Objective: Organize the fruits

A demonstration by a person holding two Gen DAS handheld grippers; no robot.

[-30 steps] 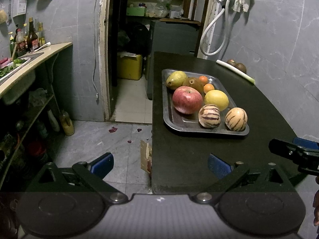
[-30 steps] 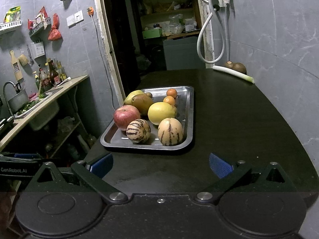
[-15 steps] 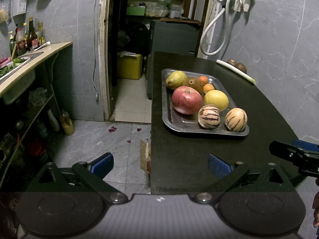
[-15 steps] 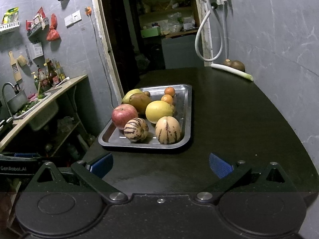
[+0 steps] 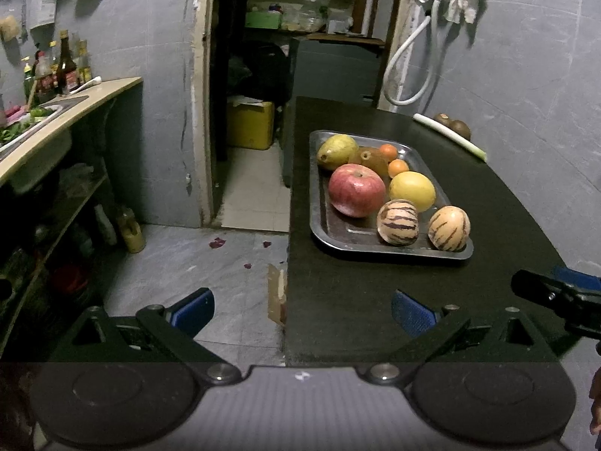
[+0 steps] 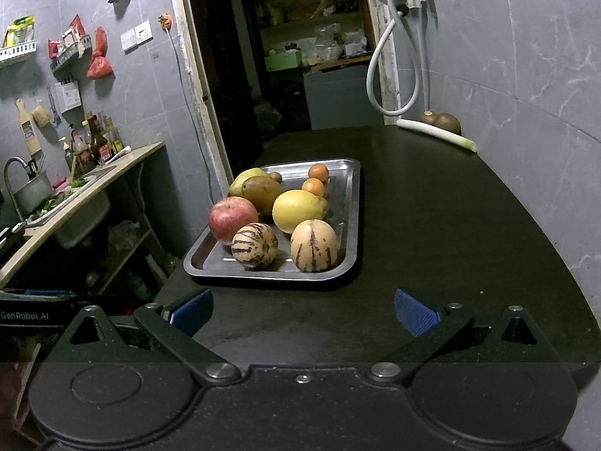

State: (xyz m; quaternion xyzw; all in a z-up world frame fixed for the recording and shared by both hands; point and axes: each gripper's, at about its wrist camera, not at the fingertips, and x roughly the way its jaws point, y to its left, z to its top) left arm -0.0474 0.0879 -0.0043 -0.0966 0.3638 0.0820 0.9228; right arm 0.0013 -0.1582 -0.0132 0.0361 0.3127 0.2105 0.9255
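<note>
A steel tray (image 5: 375, 250) (image 6: 351, 203) sits on the black table (image 5: 357, 300) (image 6: 432, 218). In it lie a red apple (image 5: 357, 189) (image 6: 232, 218), a yellow citrus (image 5: 412, 191) (image 6: 297, 210), two striped melons (image 5: 398, 221) (image 6: 254, 245), a green-yellow mango (image 5: 337, 151), a brown fruit (image 6: 262, 192) and two small oranges (image 5: 398, 168) (image 6: 313, 187). My left gripper (image 5: 302, 310) is open and empty, over the table's near left corner. My right gripper (image 6: 303, 310) is open and empty, in front of the tray. It also shows in the left wrist view (image 5: 556, 295).
A leek (image 6: 435, 134) and two brown fruits (image 6: 441, 121) lie at the table's far right by the wall. A counter with a sink and bottles (image 5: 56, 112) stands to the left. A doorway (image 5: 255, 112) opens beyond the floor gap.
The right wrist view has shifted slightly, so the tray sits a little further left in it. The left gripper has barely moved. Both grippers stay open.
</note>
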